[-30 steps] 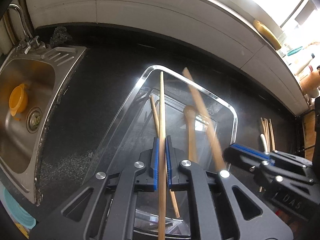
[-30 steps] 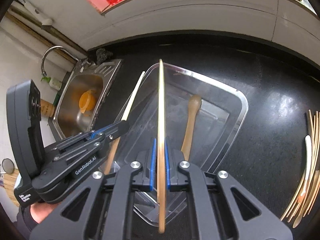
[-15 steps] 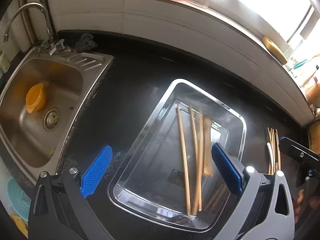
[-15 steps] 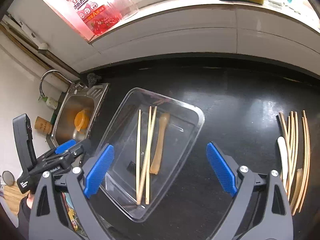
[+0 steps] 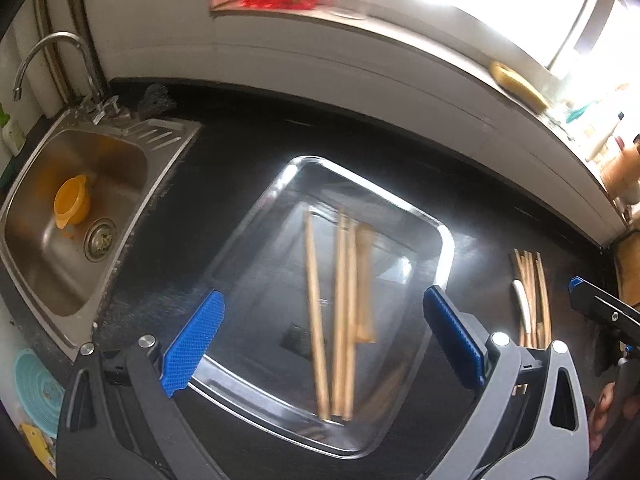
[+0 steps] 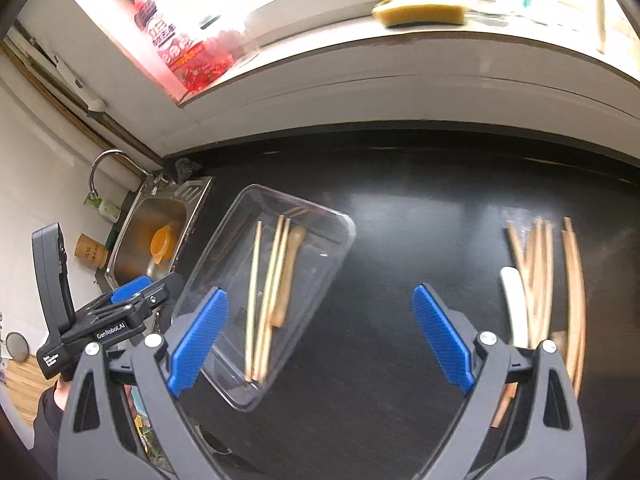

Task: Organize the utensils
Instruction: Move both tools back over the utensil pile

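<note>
A clear plastic tray (image 5: 256, 208) sits on the black counter and also shows in the right wrist view (image 6: 344, 248). Three wooden chopsticks (image 5: 340, 312) and a wooden spoon (image 5: 364, 276) lie inside it. My left gripper (image 5: 320, 340) is open and empty, raised above the tray. My right gripper (image 6: 320, 340) is open and empty above the bare counter between the tray and a loose pile of wooden utensils (image 6: 540, 276) with a white one (image 6: 514, 300), which also shows in the left wrist view (image 5: 532, 292).
A steel sink (image 5: 44, 248) with an orange cup (image 5: 72, 202) and a tap (image 5: 48, 56) is left of the tray. A white tiled ledge (image 6: 400, 92) behind the counter carries a red bottle (image 6: 188, 52) and a yellow sponge (image 6: 420, 12).
Both grippers were shut on a chopstick each over the tray a second ago. They opened, the chopsticks now lie in the tray, and both grippers have lifted away, the right one swinging rightward.
</note>
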Demonstrator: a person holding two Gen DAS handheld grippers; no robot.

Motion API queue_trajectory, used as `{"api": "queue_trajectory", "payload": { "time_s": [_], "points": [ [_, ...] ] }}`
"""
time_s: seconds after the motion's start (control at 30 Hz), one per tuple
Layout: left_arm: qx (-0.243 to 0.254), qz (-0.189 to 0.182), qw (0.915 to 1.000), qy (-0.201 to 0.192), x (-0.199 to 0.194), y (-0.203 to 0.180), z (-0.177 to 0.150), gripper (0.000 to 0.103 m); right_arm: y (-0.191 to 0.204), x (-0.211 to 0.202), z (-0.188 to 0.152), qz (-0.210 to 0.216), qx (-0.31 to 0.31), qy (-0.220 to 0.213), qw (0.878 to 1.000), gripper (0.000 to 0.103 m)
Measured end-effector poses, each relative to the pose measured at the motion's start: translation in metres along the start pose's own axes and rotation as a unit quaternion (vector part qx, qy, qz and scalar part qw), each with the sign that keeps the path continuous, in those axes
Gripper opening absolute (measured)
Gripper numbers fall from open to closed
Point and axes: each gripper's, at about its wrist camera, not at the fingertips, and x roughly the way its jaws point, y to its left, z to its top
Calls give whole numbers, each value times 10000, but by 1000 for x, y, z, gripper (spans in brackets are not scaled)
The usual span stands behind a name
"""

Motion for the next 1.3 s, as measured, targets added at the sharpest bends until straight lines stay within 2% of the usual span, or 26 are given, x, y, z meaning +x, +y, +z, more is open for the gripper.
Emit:
{"api": "queue_trajectory", "payload": {
  "time_s": [0.2,0.43,0.63,0.8,0.93,1.2,1.3],
  "points": [
    [277,-169,9995,-32,-5,-73,-16,97,-64,-51,-21,-232,123,-258,9993,91],
    [712,-417,9965,133,1,-169,-48,97,-161,-126,-57,-854,185,-549,9947,91],
    [1055,-492,9928,298,11,-230,-74,97,-220,-164,-85,-1193,262,-639,9905,91],
    [1281,-394,9904,339,25,-263,-83,97,-248,-173,-99,-1244,340,-624,9897,91],
    [1449,-200,9886,351,43,-285,-88,97,-253,-167,-98,-1257,316,-610,9897,91],
    [1497,179,9871,546,101,-298,-84,97,-265,-139,-91,-1296,347,-440,9900,91],
    [1534,335,9849,733,131,-297,-83,97,-269,-129,-81,-1280,360,-390,9904,91]
  ]
}}
